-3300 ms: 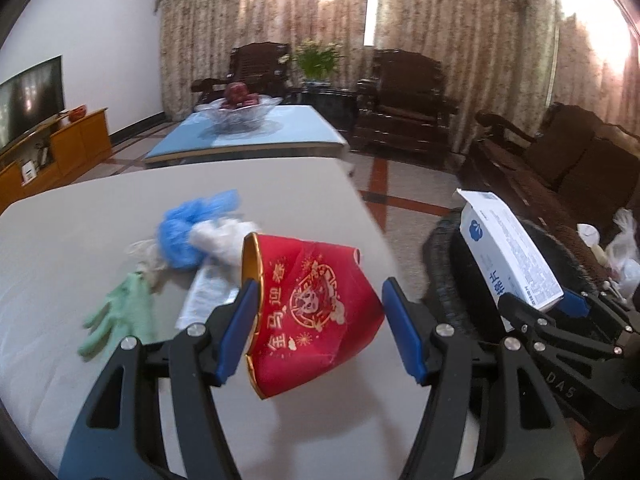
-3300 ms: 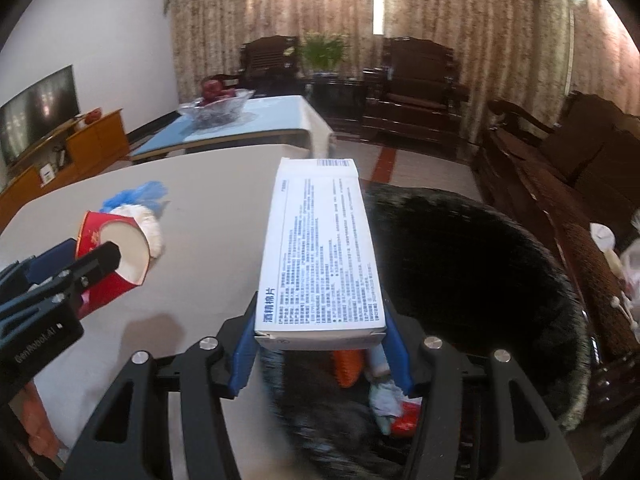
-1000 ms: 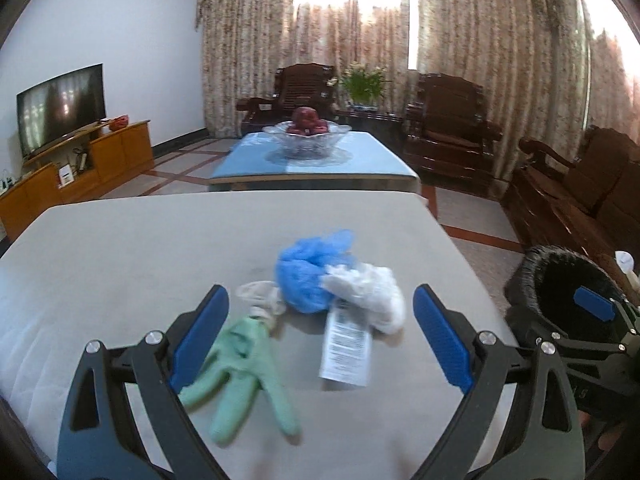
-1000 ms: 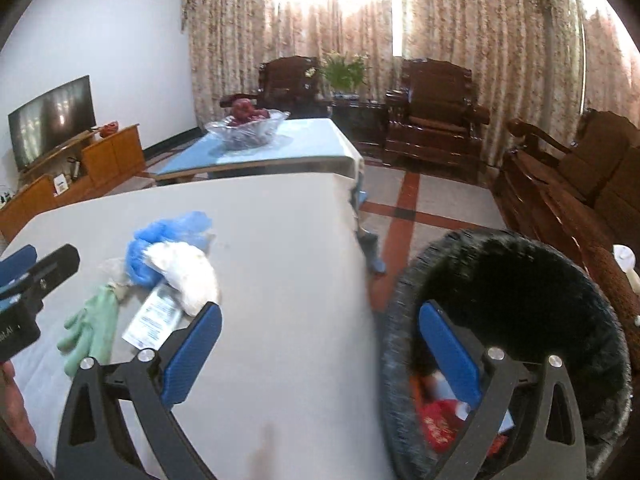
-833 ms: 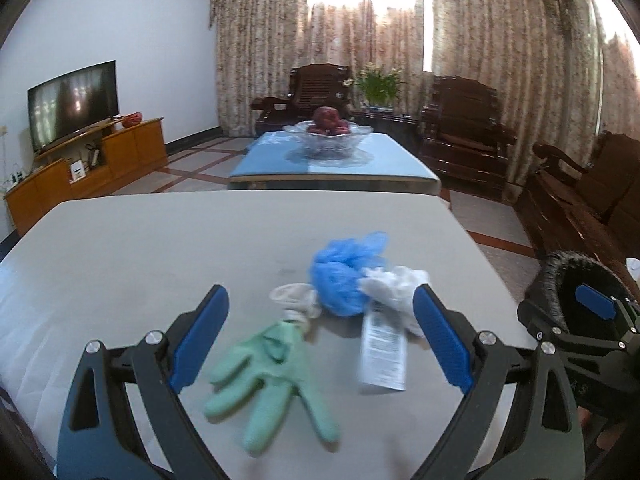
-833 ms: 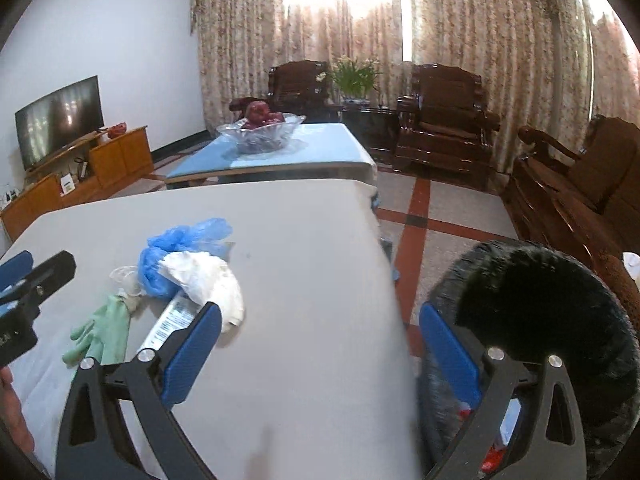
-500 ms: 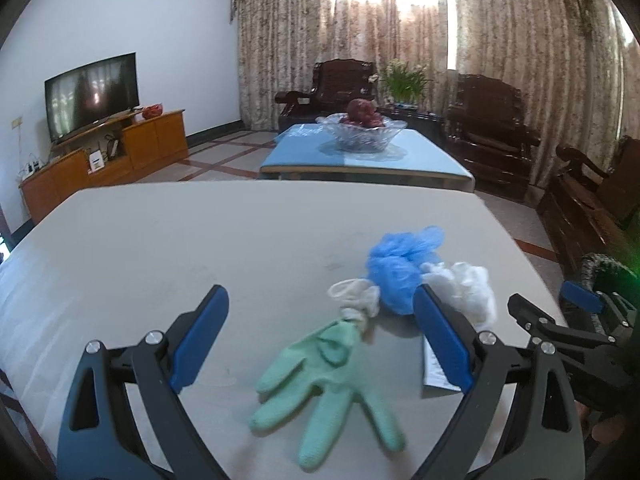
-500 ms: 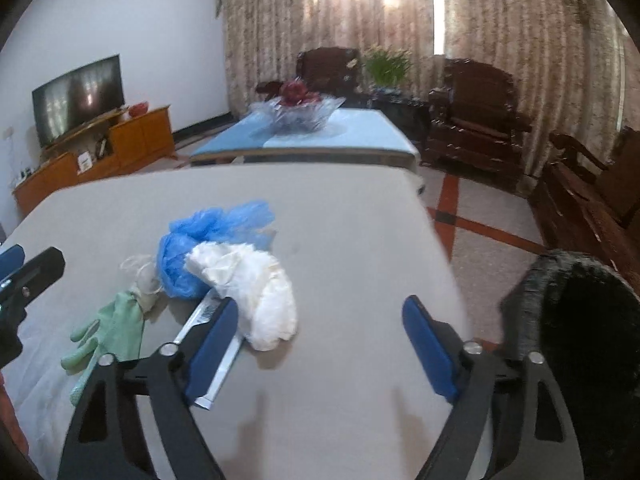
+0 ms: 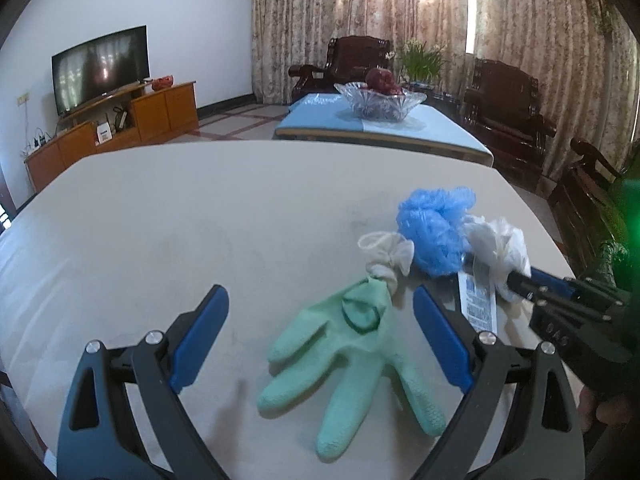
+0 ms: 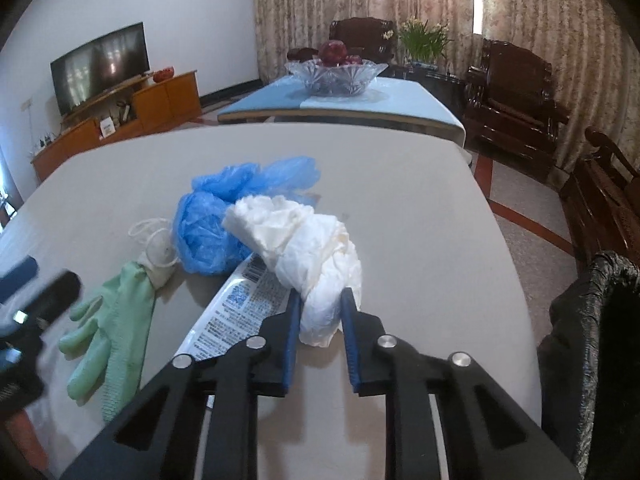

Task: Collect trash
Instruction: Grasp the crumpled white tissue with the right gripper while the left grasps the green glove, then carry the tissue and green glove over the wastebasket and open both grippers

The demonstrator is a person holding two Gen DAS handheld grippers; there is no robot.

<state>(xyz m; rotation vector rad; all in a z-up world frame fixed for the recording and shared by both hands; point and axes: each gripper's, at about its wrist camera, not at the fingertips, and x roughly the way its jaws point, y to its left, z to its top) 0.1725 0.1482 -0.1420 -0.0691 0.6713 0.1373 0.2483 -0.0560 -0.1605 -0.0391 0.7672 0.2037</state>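
On the grey table [image 9: 168,216] lies a small heap of trash. A green rubber glove [image 9: 352,356] lies between the fingers of my open left gripper [image 9: 320,316], which is empty. Beyond it are a blue plastic bag [image 9: 434,226], a white crumpled bag [image 10: 316,252] and a flat printed packet [image 10: 236,312]. My right gripper [image 10: 320,308] is shut on the near end of the white crumpled bag, low over the table. The right gripper also shows in the left wrist view [image 9: 560,300], at the right of the heap.
A black-lined trash bin [image 10: 592,344] stands off the table's right edge. Behind are a blue-topped coffee table with a glass fruit bowl [image 9: 380,102], dark wooden armchairs [image 9: 508,100] and a TV on a wooden cabinet [image 9: 100,68].
Both grippers swung left from the bin to the heap. The left gripper came down around the green glove. The right gripper closed on the white crumpled bag.
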